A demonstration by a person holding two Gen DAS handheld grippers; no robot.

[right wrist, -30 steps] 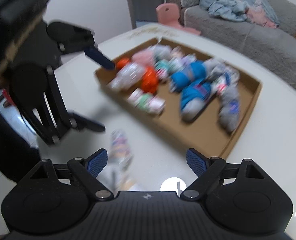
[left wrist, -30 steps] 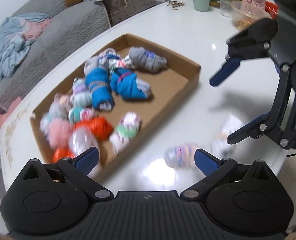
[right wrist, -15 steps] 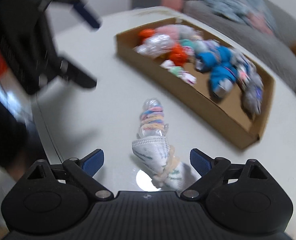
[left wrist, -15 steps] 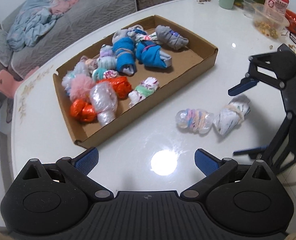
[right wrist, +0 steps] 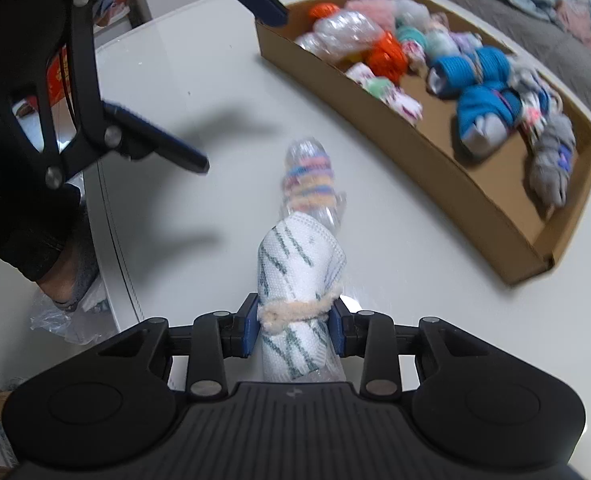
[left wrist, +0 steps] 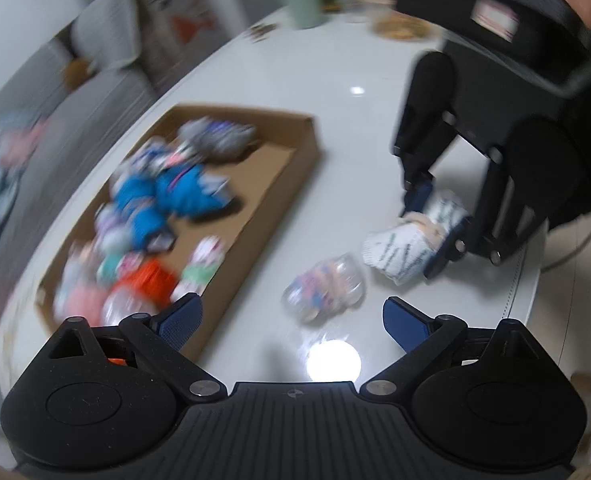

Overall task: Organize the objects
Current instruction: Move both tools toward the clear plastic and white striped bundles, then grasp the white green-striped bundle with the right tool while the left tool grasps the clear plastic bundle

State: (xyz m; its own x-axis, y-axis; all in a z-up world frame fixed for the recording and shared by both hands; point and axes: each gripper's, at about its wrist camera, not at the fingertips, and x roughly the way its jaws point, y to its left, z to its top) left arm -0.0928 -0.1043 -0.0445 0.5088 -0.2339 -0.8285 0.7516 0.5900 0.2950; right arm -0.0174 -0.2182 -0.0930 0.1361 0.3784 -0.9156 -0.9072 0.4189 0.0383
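1. The right gripper [right wrist: 293,326] pinches a white sock roll with green dashes [right wrist: 295,276], its blue pads pressed against either side at the beige fuzzy band [right wrist: 295,308] around the roll.
2. In the right wrist view the roll's long axis runs along the fingers, its rounded end pointing to 12 o'clock (tilted slightly toward 11).
3. Just past that end, touching or nearly so, a clear plastic-wrapped bundle with pastel stripes [right wrist: 309,180] lies on the white table [right wrist: 215,128], also lengthwise toward 12 o'clock.
4. The left gripper [left wrist: 291,322] is spread wide and holds nothing; the striped bundle sits just ahead of its fingers.
5. A shallow cardboard tray [right wrist: 415,148] of rolled socks lies at 2 o'clock in the right wrist view.
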